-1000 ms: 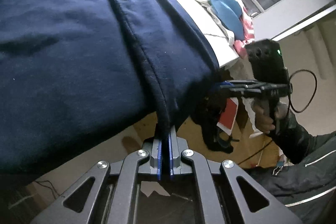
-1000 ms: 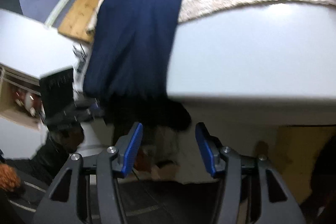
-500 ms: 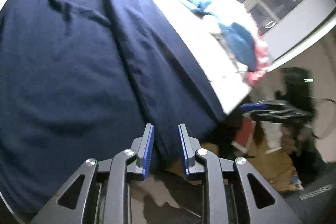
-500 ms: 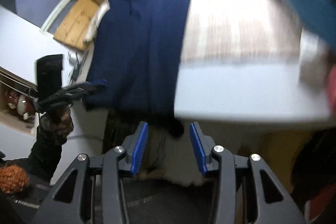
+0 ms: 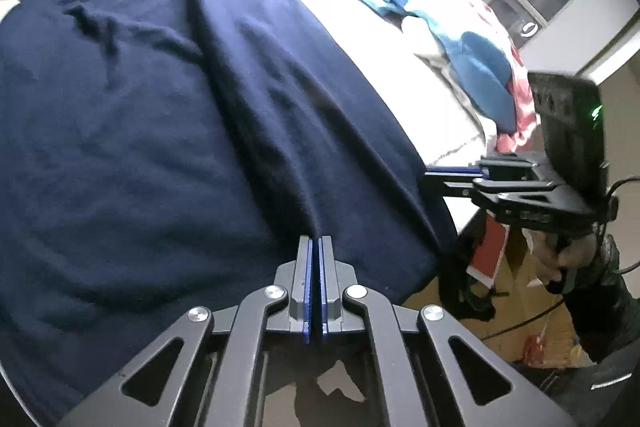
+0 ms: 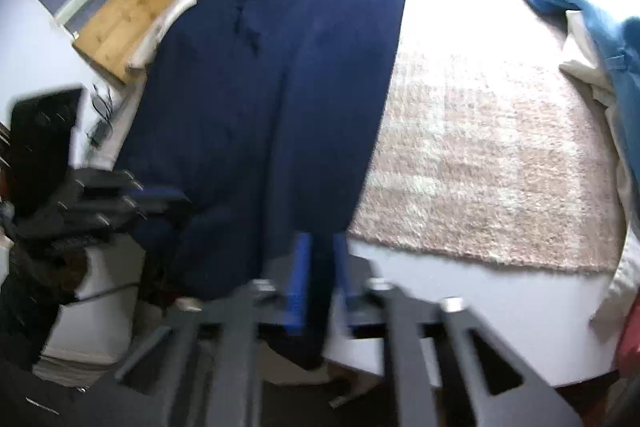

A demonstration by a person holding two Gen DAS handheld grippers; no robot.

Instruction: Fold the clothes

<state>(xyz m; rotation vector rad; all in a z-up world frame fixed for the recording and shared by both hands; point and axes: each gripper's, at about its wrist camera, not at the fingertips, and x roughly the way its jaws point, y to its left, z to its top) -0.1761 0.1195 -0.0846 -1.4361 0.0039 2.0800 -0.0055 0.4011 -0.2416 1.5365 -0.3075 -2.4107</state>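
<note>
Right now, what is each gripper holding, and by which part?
Both hold the navy garment by its near hem: the left gripper mid-hem at a crease, the right gripper near the corner hanging off the table edge.

Big garment (image 5: 160, 115) is solid dark navy, no print. Under it, a mottled beige-and-cream rug (image 6: 480, 155) on a plain white table (image 6: 500, 291). At 2 o'clock in the left view: bright turquoise clothes (image 5: 480, 67), something pink-red (image 5: 520, 115). Gripper pads (image 5: 307, 283) are blue on black frames.
</note>
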